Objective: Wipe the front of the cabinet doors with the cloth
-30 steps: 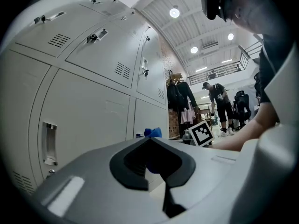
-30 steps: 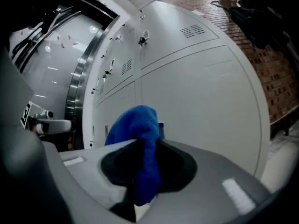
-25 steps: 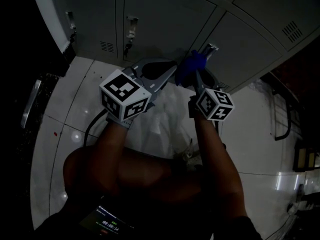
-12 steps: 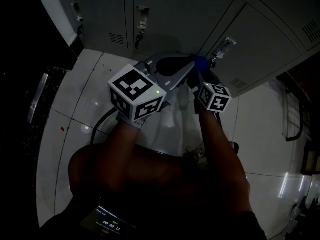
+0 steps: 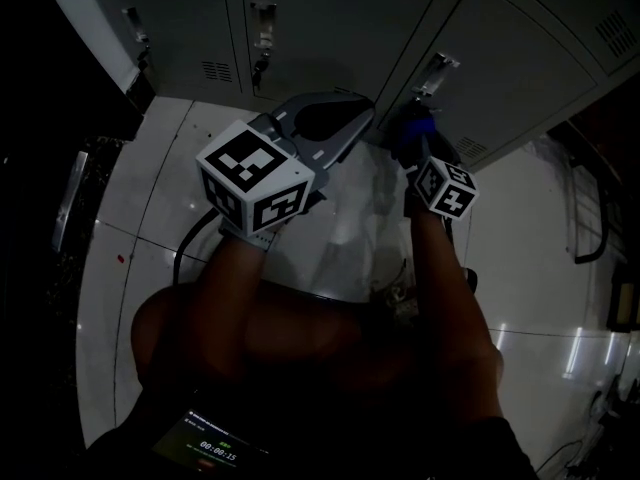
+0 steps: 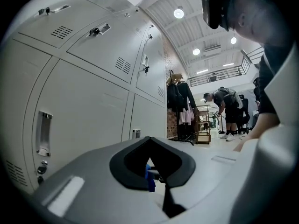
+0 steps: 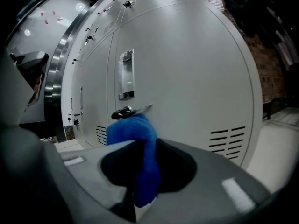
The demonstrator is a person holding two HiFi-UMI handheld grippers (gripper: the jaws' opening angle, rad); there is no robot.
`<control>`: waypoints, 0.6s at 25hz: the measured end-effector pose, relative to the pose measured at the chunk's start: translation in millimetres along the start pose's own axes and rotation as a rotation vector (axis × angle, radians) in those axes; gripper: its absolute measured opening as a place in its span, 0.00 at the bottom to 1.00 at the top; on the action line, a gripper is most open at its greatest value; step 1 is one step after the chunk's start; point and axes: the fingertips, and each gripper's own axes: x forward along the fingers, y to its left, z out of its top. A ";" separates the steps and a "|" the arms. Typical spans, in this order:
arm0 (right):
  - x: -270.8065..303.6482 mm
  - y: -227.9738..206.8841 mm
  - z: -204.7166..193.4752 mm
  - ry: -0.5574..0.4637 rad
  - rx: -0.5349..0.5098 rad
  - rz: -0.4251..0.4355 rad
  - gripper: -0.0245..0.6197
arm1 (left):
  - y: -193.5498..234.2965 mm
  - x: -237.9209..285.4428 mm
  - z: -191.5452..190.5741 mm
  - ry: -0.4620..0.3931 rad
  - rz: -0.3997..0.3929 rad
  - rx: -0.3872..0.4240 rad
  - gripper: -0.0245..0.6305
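Fingers of the right gripper [image 7: 148,146] are clamped on the blue cloth [image 7: 133,130], which bunches above their tips and trails down through the gap behind them. The left gripper [image 6: 150,141] hangs near it, its fingers brought together with nothing between them.

Just past the cloth stands a grey cabinet door [image 7: 201,73]. The cloth sits low on it, near the key latch [image 7: 131,110]. Whether the cloth touches the metal I cannot tell. A recessed handle [image 7: 125,73] sits above the latch, and vent slots [image 7: 226,139] lie off to the side.

The cloth seems held by one narrow fold, so a hard drag across the door could pull it free. The latch sticks out and could snag the cloth on a pass. If the bunch shifts aside, bare fingertips might scrape the paint.

Every cabinet door in view is shut, so what the cabinets hold is hidden.

Far off, in the left gripper view, coats hang on a rack [image 6: 180,101] and a person [image 6: 229,108] bends over.
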 end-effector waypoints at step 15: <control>-41.2 -108.5 -7.3 -0.019 0.065 -0.253 0.15 | -0.3 -3.3 1.5 -0.006 0.003 0.005 0.04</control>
